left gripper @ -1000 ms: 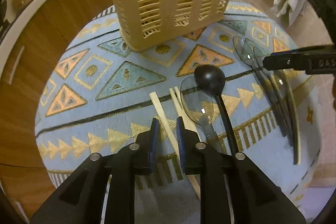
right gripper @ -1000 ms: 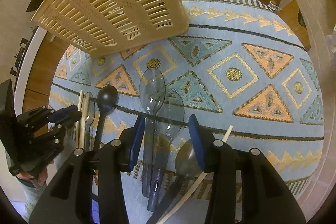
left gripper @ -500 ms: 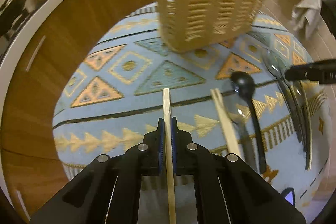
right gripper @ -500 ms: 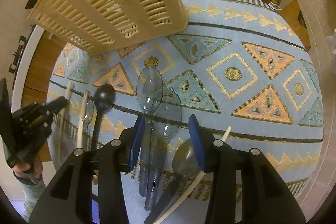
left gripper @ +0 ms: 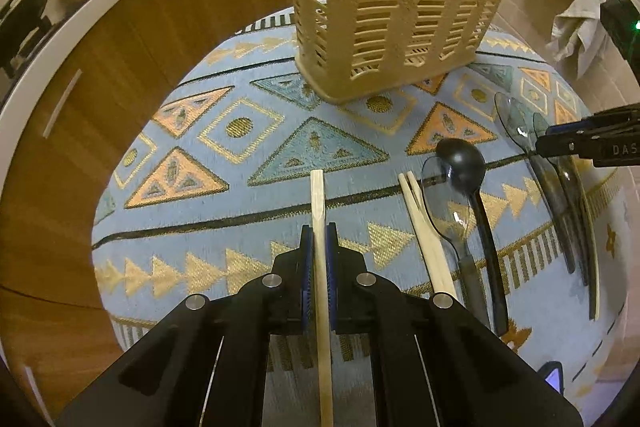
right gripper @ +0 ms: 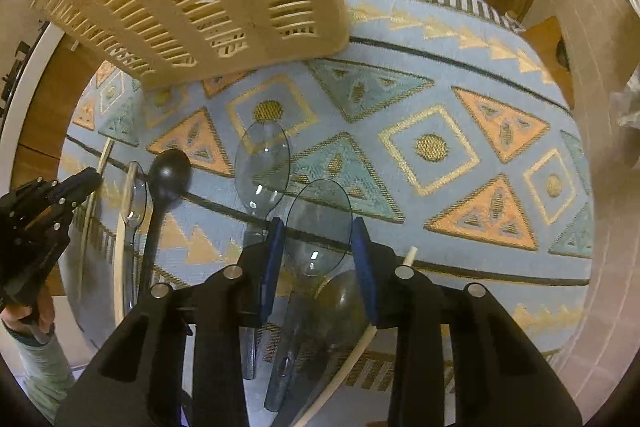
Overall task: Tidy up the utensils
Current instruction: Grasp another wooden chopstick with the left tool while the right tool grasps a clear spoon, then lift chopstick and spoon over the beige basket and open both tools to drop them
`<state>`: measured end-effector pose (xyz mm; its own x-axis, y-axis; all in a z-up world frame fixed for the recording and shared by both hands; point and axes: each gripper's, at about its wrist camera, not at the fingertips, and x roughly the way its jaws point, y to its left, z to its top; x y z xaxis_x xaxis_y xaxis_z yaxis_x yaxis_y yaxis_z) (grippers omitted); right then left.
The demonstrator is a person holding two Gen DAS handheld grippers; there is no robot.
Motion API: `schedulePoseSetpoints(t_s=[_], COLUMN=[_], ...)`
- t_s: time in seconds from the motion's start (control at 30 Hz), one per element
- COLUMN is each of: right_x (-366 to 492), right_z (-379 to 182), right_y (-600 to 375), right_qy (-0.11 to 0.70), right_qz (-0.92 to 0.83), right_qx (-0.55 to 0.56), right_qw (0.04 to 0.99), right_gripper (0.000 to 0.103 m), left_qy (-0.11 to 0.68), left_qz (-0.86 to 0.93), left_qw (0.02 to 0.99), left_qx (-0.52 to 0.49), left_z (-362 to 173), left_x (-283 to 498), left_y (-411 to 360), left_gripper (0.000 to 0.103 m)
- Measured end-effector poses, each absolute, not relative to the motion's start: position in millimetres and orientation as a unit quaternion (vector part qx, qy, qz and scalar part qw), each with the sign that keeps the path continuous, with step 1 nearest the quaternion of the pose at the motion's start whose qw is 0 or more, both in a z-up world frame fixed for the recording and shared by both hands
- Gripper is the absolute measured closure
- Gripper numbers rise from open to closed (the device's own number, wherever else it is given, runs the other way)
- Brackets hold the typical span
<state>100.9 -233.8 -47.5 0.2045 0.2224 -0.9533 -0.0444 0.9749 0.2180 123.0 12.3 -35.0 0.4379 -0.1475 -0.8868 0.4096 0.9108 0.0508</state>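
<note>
Wooden chopstick [left gripper: 318,211] sits clamped in your left tool [left gripper: 319,259], its long axis pointing straight ahead toward the slatted basket [left gripper: 396,7] standing beyond on the patterned cloth [left gripper: 240,155]. Your right tool [right gripper: 318,259] hangs open, gripping nothing, over the clear spoons [right gripper: 320,219]. Left is the nearer to deliver.

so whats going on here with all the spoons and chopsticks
A person with a gripper in each hand is sorting utensils on a patterned cloth. The left gripper is shut on one chopstick, pointed toward the slatted basket. The right gripper hangs open over clear spoons, gripping nothing. A black spoon and two more chopsticks lie on the cloth.
</note>
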Motion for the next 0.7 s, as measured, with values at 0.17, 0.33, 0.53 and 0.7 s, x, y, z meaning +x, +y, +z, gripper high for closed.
schedulePoseSetpoints(t_s=[0.17,0.33,0.53,0.7], right_x=[101.3,99.2,71.8,52.9], right_z=[-46.9,-42.2,16.1,79.7], right_y=[-205.9,-203.7,-212.5,-211.9], right_qy=[0.628,0.614,0.503,0.383], right_qz=[0.069,0.078,0.126,0.147], right_qx=[-0.009,0.005,0.02,0.027], right_qw=[0.775,0.786,0.855,0.912], right_gripper=[0.071,0.072,0.072,0.072], left_qy=[0.5,0.468,0.39,0.332], left_qz=[-0.172,-0.189,-0.215,-0.256], left_qw=[0.841,0.86,0.895,0.906], left_qx=[0.118,0.07,0.012,-0.058], left_z=[-33.3,-19.2,21.8,70.1], left_x=[127.2,123.9,107.3,96.9], left_y=[12.6,18.3,19.5,19.3], left_gripper=[0.099,0.099,0.099,0.099])
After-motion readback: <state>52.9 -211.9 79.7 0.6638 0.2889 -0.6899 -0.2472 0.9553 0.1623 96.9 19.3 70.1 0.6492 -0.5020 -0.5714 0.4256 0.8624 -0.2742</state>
